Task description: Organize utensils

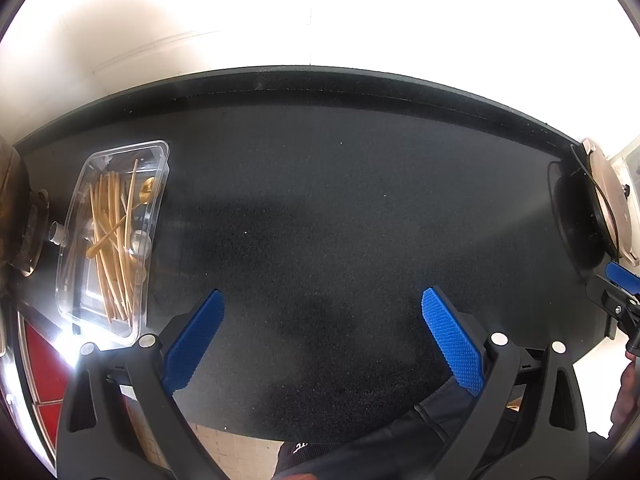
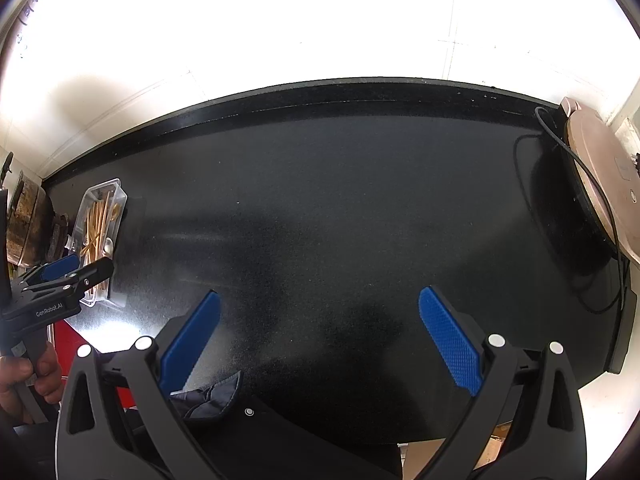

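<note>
A clear plastic tray (image 1: pixel 72 280) stands at the left end of the black countertop (image 1: pixel 340 208). It holds several gold utensils (image 1: pixel 114 232), sticks and a spoon, lying crossed. The tray also shows in the right wrist view (image 2: pixel 120 196). My left gripper (image 1: pixel 322 300) is open and empty, above the counter, to the right of the tray. My right gripper (image 2: pixel 318 300) is open and empty over the middle of the counter. The left gripper shows at the left of the right wrist view (image 2: pixel 68 276), in front of the tray.
A round pinkish appliance (image 2: pixel 600 184) with a black cord (image 2: pixel 560 148) leans at the counter's right end. A dark pot (image 2: pixel 28 224) stands at the far left. A white wall runs behind the counter. A red surface (image 1: pixel 44 360) lies below the left edge.
</note>
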Motion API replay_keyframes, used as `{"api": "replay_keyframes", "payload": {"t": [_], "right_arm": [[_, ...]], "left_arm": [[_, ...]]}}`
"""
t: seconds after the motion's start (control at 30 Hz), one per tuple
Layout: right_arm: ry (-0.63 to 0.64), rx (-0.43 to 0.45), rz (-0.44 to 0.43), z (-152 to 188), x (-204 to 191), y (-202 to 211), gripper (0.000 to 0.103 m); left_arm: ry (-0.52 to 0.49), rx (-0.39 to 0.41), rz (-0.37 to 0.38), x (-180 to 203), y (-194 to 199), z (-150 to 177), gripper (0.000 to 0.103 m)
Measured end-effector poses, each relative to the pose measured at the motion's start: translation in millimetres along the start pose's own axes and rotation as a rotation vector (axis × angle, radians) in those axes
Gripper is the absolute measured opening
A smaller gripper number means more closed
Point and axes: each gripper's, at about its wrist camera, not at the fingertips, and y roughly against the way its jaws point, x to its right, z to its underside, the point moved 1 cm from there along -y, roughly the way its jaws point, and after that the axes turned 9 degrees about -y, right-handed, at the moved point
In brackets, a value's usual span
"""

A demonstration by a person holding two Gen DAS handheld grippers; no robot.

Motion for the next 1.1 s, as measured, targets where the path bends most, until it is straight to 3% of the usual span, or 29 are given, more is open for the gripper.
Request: {"api": "replay_keyframes", "payload": {"t": [1.1], "right_arm": [[0.010,0.001,0.003,2.8,-1.9,-0.3,0.096]], "left_arm": [[-0.019,0.000,0.006,-1.5,-0.1,1.0,0.096]]}}
